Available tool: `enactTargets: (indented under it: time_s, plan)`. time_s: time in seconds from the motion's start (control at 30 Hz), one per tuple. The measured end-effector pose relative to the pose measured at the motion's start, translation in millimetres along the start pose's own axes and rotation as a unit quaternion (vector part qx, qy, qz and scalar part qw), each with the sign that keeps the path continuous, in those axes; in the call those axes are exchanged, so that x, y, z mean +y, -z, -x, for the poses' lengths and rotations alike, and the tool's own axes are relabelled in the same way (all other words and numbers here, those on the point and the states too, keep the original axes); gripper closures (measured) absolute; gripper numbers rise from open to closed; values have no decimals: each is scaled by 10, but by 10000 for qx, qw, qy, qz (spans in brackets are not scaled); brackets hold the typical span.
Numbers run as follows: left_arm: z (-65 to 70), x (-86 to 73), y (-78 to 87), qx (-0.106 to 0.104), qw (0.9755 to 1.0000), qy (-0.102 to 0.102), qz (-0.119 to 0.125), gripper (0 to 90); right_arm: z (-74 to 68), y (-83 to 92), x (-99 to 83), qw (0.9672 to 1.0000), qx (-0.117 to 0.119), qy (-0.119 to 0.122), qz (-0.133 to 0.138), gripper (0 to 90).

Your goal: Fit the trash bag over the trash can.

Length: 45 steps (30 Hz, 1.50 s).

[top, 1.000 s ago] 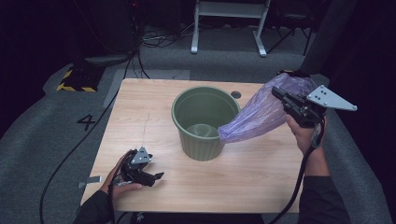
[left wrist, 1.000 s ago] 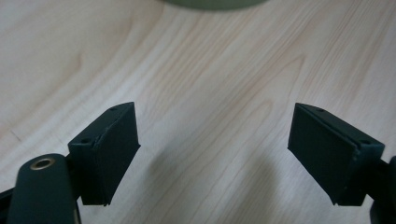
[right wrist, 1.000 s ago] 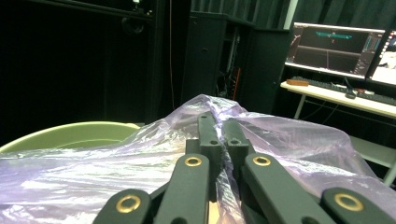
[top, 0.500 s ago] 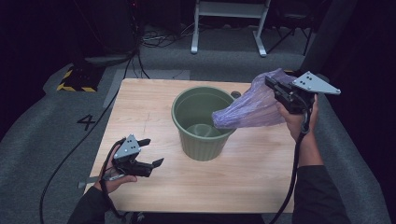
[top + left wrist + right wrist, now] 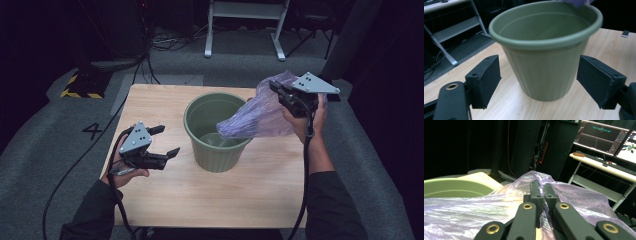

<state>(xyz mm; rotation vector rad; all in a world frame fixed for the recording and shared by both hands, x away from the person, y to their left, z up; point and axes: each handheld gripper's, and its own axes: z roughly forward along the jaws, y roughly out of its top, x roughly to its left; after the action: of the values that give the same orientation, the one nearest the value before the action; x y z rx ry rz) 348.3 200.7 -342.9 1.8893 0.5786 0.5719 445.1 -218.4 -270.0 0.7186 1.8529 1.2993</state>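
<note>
Right hand-held gripper [image 5: 278,90] is pinching the purple bag [image 5: 255,120] over the bin [image 5: 216,145] mid-surface, probably to line it (left hand-held gripper [image 5: 165,141] spread, jaws just closing slightly on nothing, facing the bin).

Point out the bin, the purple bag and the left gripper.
bin [image 5: 220,152]: high view, front wall.
bag [image 5: 260,117]: high view, middle of the film.
left gripper [image 5: 166,141]: high view, between its open jaws.
</note>
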Motion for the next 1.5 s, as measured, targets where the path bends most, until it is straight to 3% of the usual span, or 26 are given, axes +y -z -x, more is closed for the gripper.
enactTargets:
  time_s: [0.03,0.1,0.2,0.33,0.43,0.63,0.77,0.97,1.07,1.13,1.23,1.33,1.5]
  plan:
    - [-29,38,-8,-109,9998,111,106,224,-13,-18,3,10000,0,20,-16,900]
    - [-65,119,-55,-167,9997,130,154,220,-35,-54,6,10000,22,35,-40,900]
    - [-64,271,-172,-163,9998,-57,48,209,-69,-109,11,9999,24,54,-94,900]
    - [-10,522,-306,-382,9990,-162,158,210,-118,-168,26,9998,10,128,-151,900]
    - [66,659,-452,-449,9983,-383,33,208,-158,-213,17,9997,27,154,-205,900]
    - [222,761,-787,-634,9956,-624,-308,206,-208,-250,-4,9995,137,161,-228,900]
    - [286,794,-941,-630,9942,-704,-515,197,-253,-245,-21,9993,207,209,-231,900]
    - [390,887,-1029,-908,9924,-696,-457,192,-331,-262,-44,9987,219,330,-308,900]
    - [455,928,-1021,-850,9914,-876,-468,189,-354,-272,-36,9986,209,359,-319,900]
    - [458,936,-988,-590,9908,-1104,-518,191,-362,-274,-30,9985,167,383,-364,900]
    - [360,922,-990,-70,9910,-1153,-673,301,-337,-284,-24,9985,117,369,-383,900]
    - [237,889,-1013,-60,9908,-1133,-735,469,-308,-303,-6,9990,93,244,-360,900]
    - [94,872,-1048,-69,9908,-1149,-712,705,-326,-340,25,9990,86,255,-360,900]
